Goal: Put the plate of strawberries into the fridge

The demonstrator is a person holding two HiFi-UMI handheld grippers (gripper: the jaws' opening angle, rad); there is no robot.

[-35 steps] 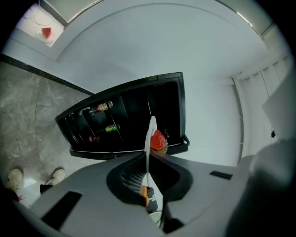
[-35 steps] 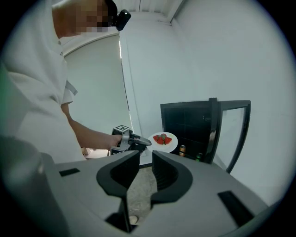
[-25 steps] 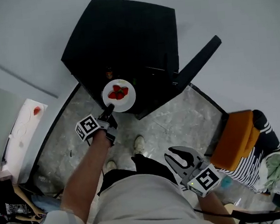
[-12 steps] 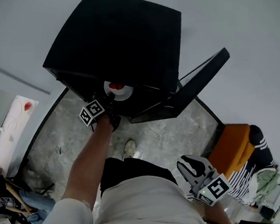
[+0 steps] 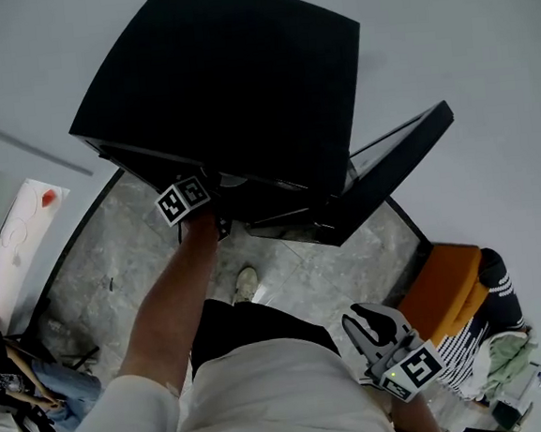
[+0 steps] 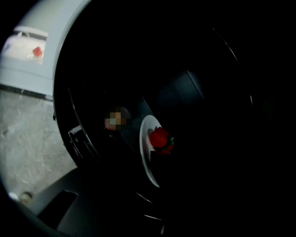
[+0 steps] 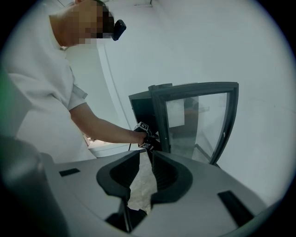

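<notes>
1. While the left gripper reaches into the black fridge, the plate is inside the dark compartment in front of it, with strawberries on top. The glass door stands open to the right.
2. Darkness hides the left jaws in their own view, so I cannot tell whether they are clamped. The plate's near rim runs toward where they would meet, which suggests a hold on it.
3. The right gripper hangs low by the person's hip, jaws a little apart with only floor between them.
4. One risk, as I judge it: if the plate is let go before it rests flat on a shelf, it could tip and the berries would roll off. No shelf can be made out beneath it.
5. Another risk: the rim may knock the fridge frame or something stored inside, since the interior is so dim.
6. No brand or label can be read. The only markings are the black-and-white squares on the left gripper's cube.
</notes>
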